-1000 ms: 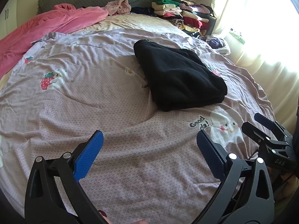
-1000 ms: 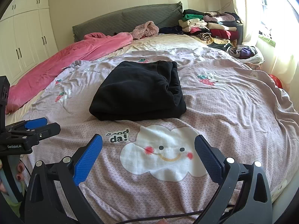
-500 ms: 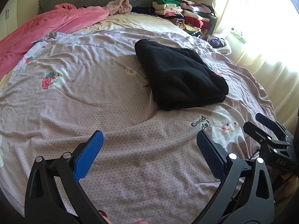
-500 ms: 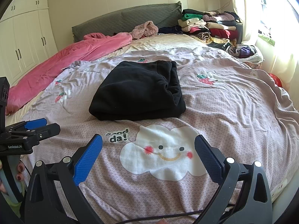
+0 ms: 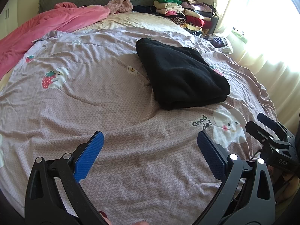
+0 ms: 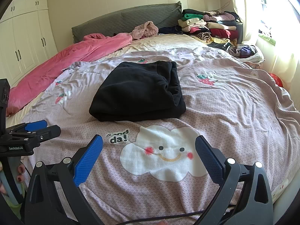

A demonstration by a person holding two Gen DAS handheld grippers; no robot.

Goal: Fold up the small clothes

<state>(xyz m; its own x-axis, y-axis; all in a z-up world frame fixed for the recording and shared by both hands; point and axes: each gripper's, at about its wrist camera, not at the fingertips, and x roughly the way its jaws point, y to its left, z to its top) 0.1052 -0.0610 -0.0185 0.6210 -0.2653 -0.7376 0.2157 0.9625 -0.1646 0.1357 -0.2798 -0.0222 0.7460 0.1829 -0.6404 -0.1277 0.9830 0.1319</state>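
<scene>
A black garment (image 5: 180, 75) lies folded in a thick rectangle on the lilac printed bed cover (image 5: 93, 103); it also shows in the right wrist view (image 6: 138, 91). My left gripper (image 5: 150, 140) is open and empty, held above the cover near the bed's front edge, short of the garment. My right gripper (image 6: 149, 144) is open and empty above the white cloud print (image 6: 165, 157), just in front of the garment. Each gripper shows at the side of the other's view.
A pink blanket (image 6: 75, 56) lies along the left of the bed. A stack of folded clothes (image 6: 210, 28) sits at the far right by the grey headboard (image 6: 127, 16). White wardrobes (image 6: 24, 37) stand left, bright curtains (image 5: 262, 46) right.
Both views have shifted very slightly; the garment and both open grippers stay as they were.
</scene>
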